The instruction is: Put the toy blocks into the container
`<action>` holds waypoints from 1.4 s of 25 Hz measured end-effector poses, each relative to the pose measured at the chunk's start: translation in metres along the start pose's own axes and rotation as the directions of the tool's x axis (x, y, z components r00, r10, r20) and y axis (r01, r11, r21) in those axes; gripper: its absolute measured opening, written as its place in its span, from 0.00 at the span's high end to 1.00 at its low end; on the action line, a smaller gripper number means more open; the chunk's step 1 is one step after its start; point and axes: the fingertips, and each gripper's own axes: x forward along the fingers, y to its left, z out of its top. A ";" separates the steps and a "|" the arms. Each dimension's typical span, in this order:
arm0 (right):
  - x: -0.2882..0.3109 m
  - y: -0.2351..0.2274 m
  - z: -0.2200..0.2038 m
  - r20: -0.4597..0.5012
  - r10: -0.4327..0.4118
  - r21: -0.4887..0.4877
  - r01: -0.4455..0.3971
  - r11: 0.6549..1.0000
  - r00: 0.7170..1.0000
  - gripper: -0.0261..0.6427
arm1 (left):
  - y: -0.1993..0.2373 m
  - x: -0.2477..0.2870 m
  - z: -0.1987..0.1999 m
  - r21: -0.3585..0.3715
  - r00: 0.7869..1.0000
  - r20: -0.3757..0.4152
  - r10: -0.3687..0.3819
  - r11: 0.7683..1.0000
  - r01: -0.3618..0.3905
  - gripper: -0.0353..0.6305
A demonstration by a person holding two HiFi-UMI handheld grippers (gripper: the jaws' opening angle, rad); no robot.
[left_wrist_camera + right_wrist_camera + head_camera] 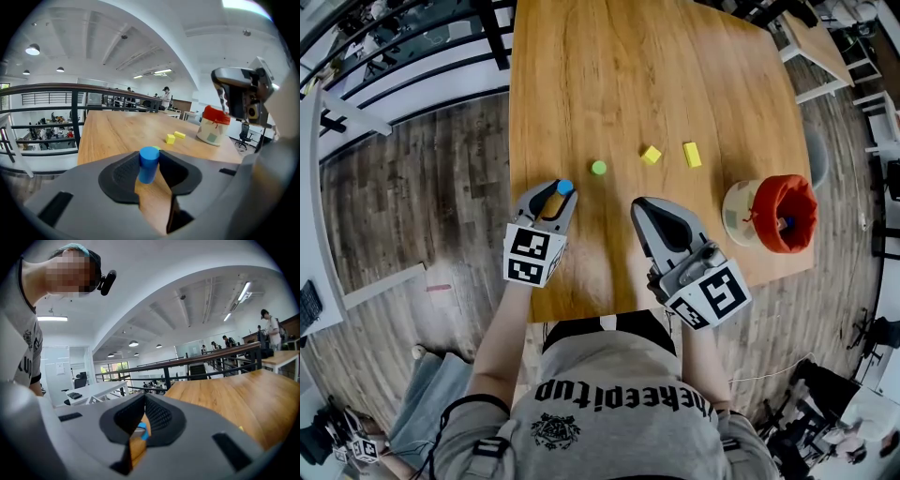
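Hidden / unclear:
- Green block: round from above in the head view. In the left gripper view only a sliver shows behind the cylinder.
- Container: a small blue item lies inside, its shape unreadable.
- In the right gripper view, only a blue speck shows through the slit between the jaws, and the blocks cannot be made out.

Materials / shapes:
- Table: varnished wood with visible grain.
- The cylinder is blue, matte and smooth, and stands upright on the table near the front edge.
- Yellow cube and yellow bar lie side by side mid-table, well apart from the container at the right edge.
- The container is a cream tub with a red fabric rim.
- Both grippers have grey shells and black ribbed pads.

Writing:
- Each gripper's cube carries black-and-white square markers.
- The shirt lettering is upside down and seems to read "thekeepitup".

Tool state:
- Left gripper: the jaws flank the cylinder, pads against both of its sides with no gap visible. It is grasping the cylinder.
- Right gripper: clenched, with nothing between the pads, hovering over the table edge.
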 end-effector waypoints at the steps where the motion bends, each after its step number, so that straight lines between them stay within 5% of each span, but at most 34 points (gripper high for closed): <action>1: -0.002 0.000 0.000 -0.001 -0.001 -0.001 0.001 1.000 1.000 0.94 | -0.006 0.000 0.004 0.005 1.000 0.010 -0.014 1.000 0.014 0.74; 16: -0.069 -0.033 0.015 0.066 -0.085 -0.001 0.086 0.996 0.994 0.94 | -0.126 0.003 0.089 0.101 0.962 0.150 -0.229 0.971 0.215 0.74; 35: -0.209 -0.109 0.029 0.153 -0.270 0.023 0.269 0.963 0.951 0.94 | -0.292 0.035 0.150 0.234 0.885 0.172 -0.433 0.891 0.390 0.74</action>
